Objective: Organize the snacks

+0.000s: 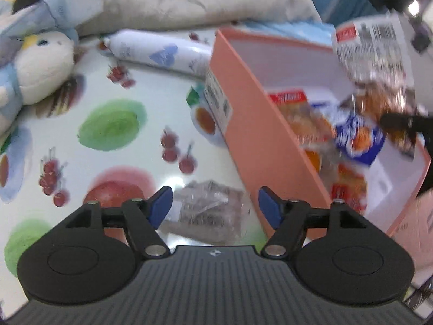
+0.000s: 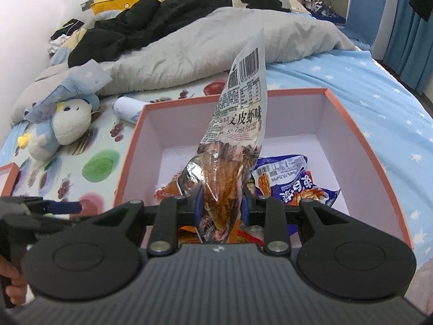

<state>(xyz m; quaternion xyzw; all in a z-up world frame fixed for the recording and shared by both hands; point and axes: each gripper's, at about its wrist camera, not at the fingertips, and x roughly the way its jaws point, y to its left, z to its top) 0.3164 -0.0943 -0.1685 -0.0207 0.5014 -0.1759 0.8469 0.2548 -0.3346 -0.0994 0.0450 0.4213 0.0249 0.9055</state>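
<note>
While the box (image 2: 360,146) sits open on the fruit-print cloth (image 1: 113,124), several snack packs lie inside, a blue pack (image 2: 295,178) among them. Over it, the right gripper (image 2: 220,205) pinches a shrimp pack (image 2: 238,124) upright, barcode end up. Outside the box wall, the left gripper (image 1: 215,205) angles down, jaws wide with nothing between the pads, above a clear packet (image 1: 205,211) lying on the cloth. A plush toy (image 2: 67,127) rests off to the left.
</note>
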